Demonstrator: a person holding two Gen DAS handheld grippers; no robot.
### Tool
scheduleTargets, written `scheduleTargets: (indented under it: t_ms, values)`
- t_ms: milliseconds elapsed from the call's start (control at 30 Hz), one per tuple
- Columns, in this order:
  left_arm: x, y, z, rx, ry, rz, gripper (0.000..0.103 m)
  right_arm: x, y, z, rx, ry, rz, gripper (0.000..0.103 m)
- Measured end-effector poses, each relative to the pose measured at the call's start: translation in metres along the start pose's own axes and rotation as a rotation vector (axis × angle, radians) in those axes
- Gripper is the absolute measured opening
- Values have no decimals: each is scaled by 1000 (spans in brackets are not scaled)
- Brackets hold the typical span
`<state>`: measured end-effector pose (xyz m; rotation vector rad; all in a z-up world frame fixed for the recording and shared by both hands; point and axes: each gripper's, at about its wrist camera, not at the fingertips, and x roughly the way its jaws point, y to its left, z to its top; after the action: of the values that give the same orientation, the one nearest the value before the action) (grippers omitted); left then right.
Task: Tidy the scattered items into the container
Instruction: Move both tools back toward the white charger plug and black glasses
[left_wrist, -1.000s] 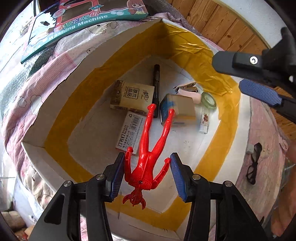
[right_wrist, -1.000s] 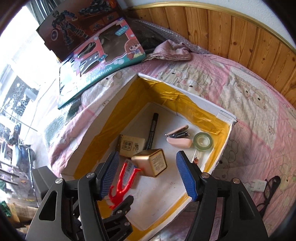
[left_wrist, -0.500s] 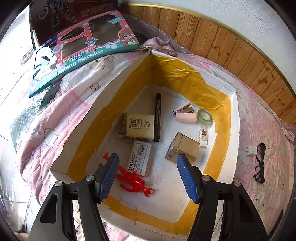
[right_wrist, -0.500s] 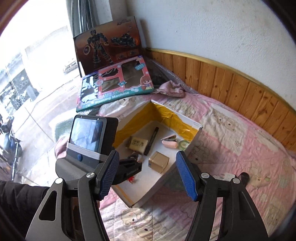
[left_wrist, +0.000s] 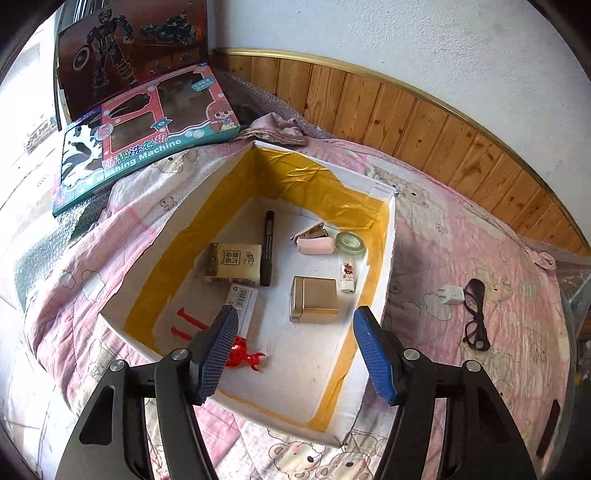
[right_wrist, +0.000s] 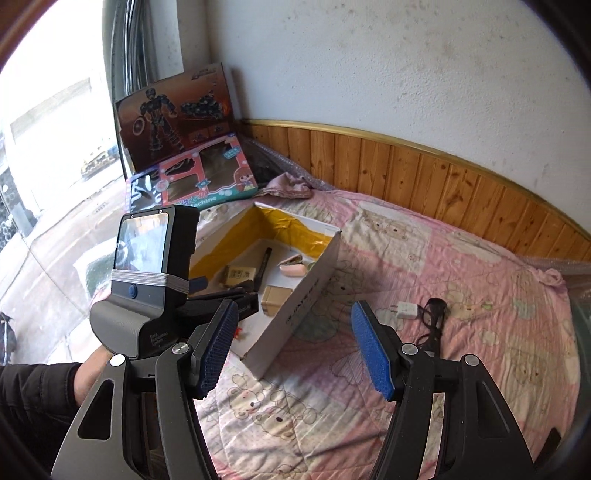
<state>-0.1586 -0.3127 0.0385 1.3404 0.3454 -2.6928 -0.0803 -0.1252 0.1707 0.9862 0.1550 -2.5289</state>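
Both our grippers, left (left_wrist: 295, 350) and right (right_wrist: 293, 349), are wide open and holding nothing. Still out on the quilt (right_wrist: 461, 266), right of the box (left_wrist: 386, 258): the charger plug (left_wrist: 451, 294) and the glasses (left_wrist: 475, 317). We'd say the glasses are light and fragile, so pinch the frame's bridge, not the lenses

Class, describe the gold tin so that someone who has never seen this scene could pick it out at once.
On the pink quilt lies an open white box lined with yellow tape. The gold tin lies on its floor, nearer the right wall, just left of a small white lighter. It alone is shiny plain metal; the tan packet bears print.
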Motion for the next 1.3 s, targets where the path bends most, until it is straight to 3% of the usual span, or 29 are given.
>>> scheduleTargets:
  t_ms: [533, 1000, 1300]
  values:
    - [-43, -25, -21, 70, -21, -151, 66, -20, -5, -27, 118, 6, -66, 67]
    - [-16, -58, -56, 166, 66, -197, 66, 29, -78, -88, 362, 92, -86, 67]
    - [19, -80, -88, 271, 145, -229, 66, 50, -142, -159, 550, 118, -117, 67]
